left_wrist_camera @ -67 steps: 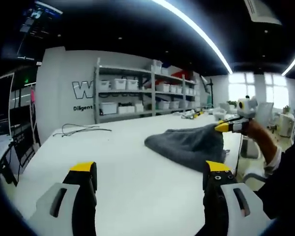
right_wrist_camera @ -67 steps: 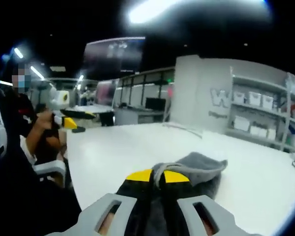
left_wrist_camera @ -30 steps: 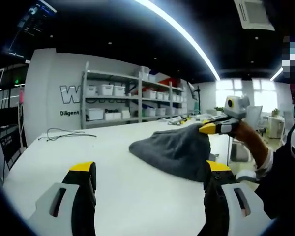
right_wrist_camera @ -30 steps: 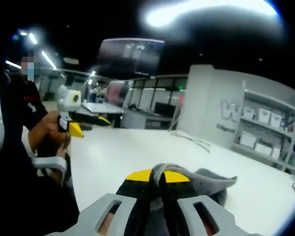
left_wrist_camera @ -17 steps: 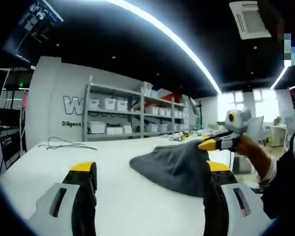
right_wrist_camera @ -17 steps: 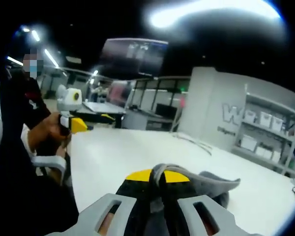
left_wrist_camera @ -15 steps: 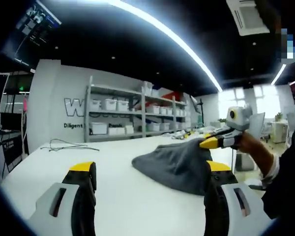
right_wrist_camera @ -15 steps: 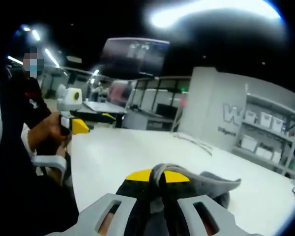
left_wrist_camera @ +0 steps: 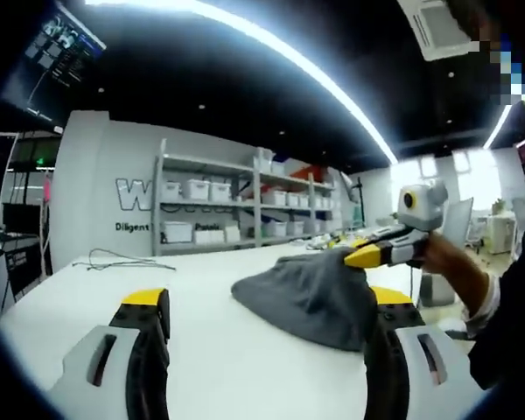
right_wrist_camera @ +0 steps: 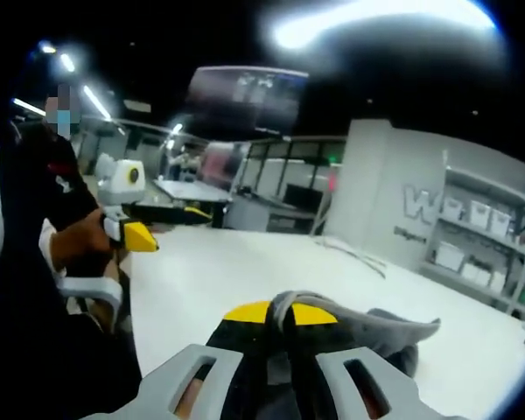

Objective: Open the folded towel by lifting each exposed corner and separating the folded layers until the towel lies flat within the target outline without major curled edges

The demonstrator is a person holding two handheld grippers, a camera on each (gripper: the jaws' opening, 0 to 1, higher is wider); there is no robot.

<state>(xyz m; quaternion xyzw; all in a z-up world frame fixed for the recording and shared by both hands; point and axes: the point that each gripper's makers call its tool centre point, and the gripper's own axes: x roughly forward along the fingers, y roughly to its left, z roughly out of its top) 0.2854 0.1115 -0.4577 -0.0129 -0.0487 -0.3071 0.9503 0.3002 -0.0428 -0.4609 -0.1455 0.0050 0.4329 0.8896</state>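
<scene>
- Surroundings first: a grey metal shelving rack (left_wrist_camera: 245, 206) loaded with white storage bins stands against the far white wall, which carries dark lettering; a thin dark cable (left_wrist_camera: 122, 258) lies loose on the far left part of the broad white table (left_wrist_camera: 245, 367), well apart from the cloth.
- In the right gripper view the same rack (right_wrist_camera: 494, 236) appears at the far right, and a glass-walled office area sits behind the table's far edge.
- Nothing lies between the left gripper's jaws and the cloth except bare tabletop.
- The dark grey cloth towel (left_wrist_camera: 311, 293) sits bunched on the right part of the table, one corner pulled up off the surface so the fabric slopes down to the left.
- The left gripper (left_wrist_camera: 267, 319), grey with black jaws and yellow tips, has its jaws spread wide with nothing between them, hanging near the table's near side.
- The right gripper (right_wrist_camera: 280, 312) has its yellow-tipped jaws pressed together on a fold of the towel (right_wrist_camera: 376, 331), which bulges up between the tips and trails away to the right.
- Seen from the left gripper view, the right gripper (left_wrist_camera: 360, 255) pinches the towel's raised corner, held by a person's hand (left_wrist_camera: 446, 262).
- Only the right gripper view shows the left gripper (right_wrist_camera: 144, 234) from the side, in a hand (right_wrist_camera: 79, 241) at the left, with a dark sleeve below it.
- Only the left gripper view shows the towel's full spread on the table.
</scene>
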